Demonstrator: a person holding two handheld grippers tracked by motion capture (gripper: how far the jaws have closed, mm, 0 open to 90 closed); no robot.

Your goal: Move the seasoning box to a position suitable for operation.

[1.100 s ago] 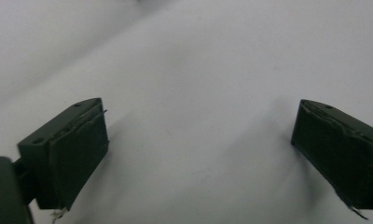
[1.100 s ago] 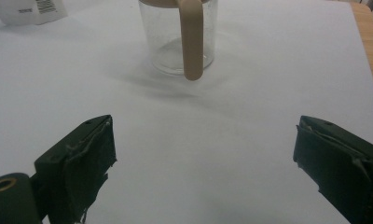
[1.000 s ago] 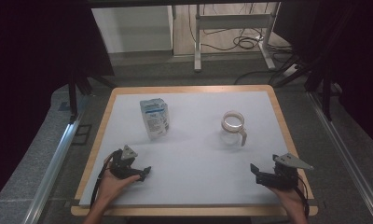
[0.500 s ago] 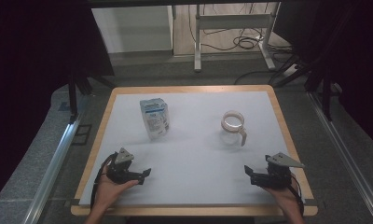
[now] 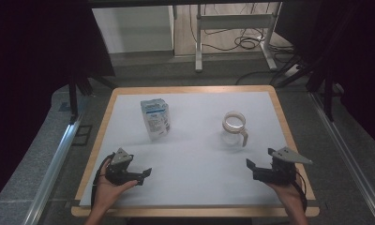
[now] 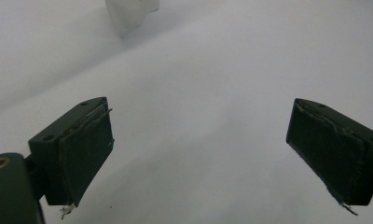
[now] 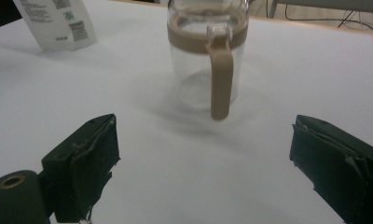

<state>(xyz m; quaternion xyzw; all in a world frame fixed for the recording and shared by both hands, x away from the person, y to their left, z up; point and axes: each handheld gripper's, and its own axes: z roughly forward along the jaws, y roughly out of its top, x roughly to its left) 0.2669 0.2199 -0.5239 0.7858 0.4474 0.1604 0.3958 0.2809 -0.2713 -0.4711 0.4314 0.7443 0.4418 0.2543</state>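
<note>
white paper is covering the table [image 5: 270,98], which is edged by a wooden rim. a white and blue carton [image 5: 155,119] is being shown upright on the far left part of the sheet; in the right gripper view the carton [image 7: 54,21] is being seen at the top left, with blocks of small print and a small teal mark on its side. the print is too small to be read, and no brand name can be made out.

a clear glass jug [image 5: 234,128] with a tan collar and a tan handle is standing on the far right part of the sheet, well apart from the carton. in the right gripper view the jug [image 7: 207,51] is being seen straight ahead between the two jaws, beyond their tips, with its handle turned toward the camera. nothing is being touched by the jaws.

the right gripper [image 5: 251,167] is being held low over the near right edge of the table, with the jug lying farther out and slightly to its left. its jaws are being held wide apart and nothing is being gripped.

the left gripper [image 5: 146,172] is being held low over the near left part of the sheet, with the carton lying farther out from it. its jaws are likewise being held wide apart, with bare white paper between them.
</note>
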